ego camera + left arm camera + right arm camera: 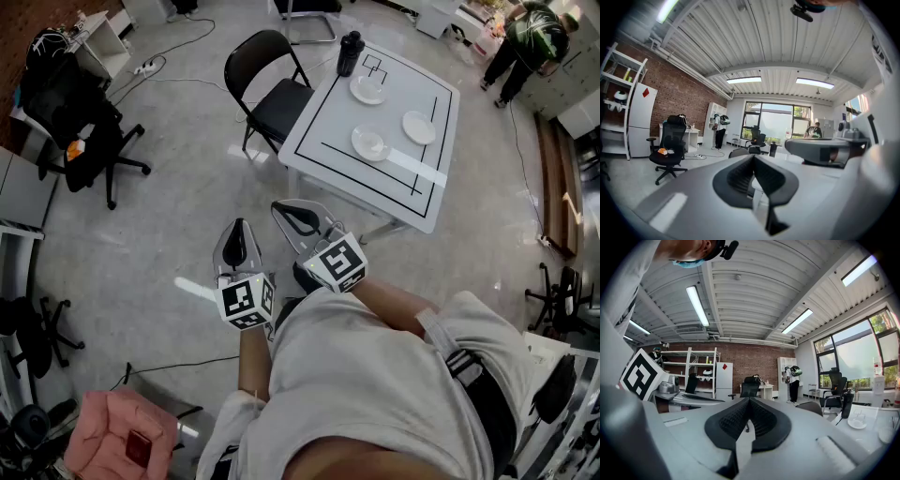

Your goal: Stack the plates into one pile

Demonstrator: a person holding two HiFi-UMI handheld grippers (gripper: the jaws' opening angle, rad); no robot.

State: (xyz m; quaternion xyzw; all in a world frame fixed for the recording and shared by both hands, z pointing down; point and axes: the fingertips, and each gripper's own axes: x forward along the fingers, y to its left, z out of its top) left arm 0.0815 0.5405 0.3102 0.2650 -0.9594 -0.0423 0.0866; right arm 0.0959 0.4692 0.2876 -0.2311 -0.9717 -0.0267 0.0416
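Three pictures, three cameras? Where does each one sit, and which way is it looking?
Head view: on the person's head, looking steeply down at the table and plates; shows torso, forearms, left gripper, right gripper.
Left gripper view: rides that gripper, facing toward the windows; shows its shut jaws.
Right gripper view: likewise, facing the brick wall; shut jaws.
Shared: both gripper views catch the black bottle.

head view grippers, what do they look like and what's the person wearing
The left gripper and right gripper have pale grey shells, ribbed black jaw pads, and each a white marker cube with black squares. The person wears a light grey top, forearms bare.
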